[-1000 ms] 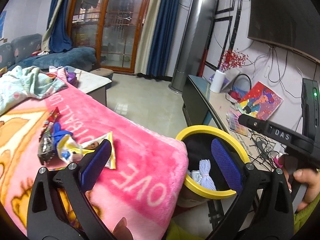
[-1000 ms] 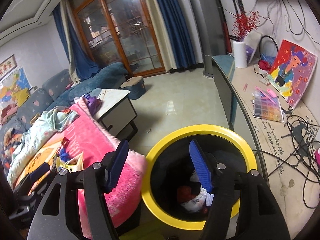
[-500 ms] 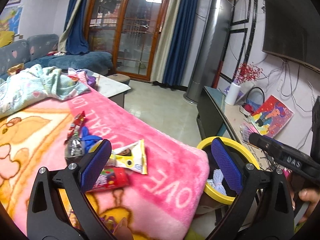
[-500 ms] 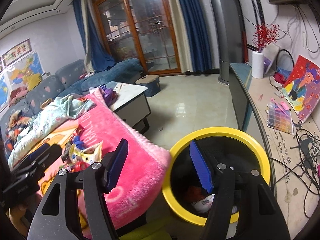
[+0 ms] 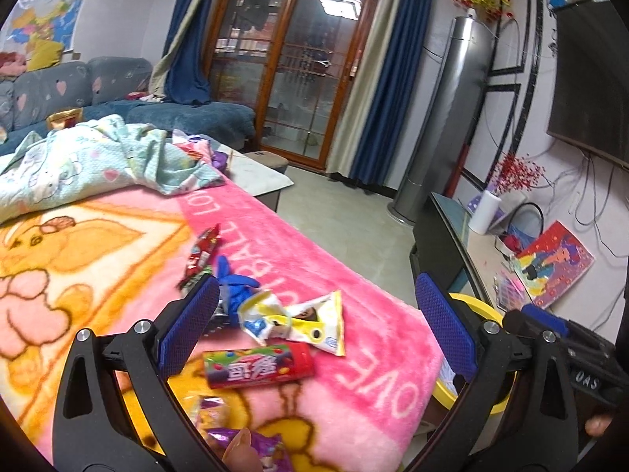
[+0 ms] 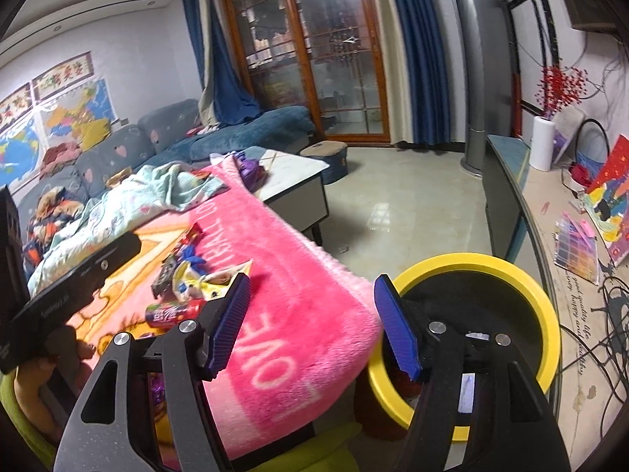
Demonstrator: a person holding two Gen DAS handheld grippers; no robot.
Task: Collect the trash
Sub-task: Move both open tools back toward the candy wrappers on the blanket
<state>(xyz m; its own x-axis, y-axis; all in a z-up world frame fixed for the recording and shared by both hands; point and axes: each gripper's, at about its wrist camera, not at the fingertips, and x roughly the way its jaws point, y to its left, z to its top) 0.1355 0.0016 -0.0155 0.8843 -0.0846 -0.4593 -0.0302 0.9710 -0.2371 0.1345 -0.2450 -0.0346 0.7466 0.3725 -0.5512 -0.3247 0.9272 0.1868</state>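
Left gripper (image 5: 314, 326) fingers spread wide and empty above snack wrappers (image 5: 293, 318) and a red candy tube (image 5: 259, 365) near the pink plush blanket's (image 5: 373, 338) edge, right gripper (image 6: 312, 322) likewise wide and empty, yellow-rimmed black trash bin (image 6: 523, 279) just beside that edge.

Both wrist views look down, close, sharing pink blanket (image 5: 334, 275) and yellow bin (image 6: 523, 275).

Purple wrapper (image 5: 251, 446) cut off — bin (image 6: 511, 271) contents hidden.
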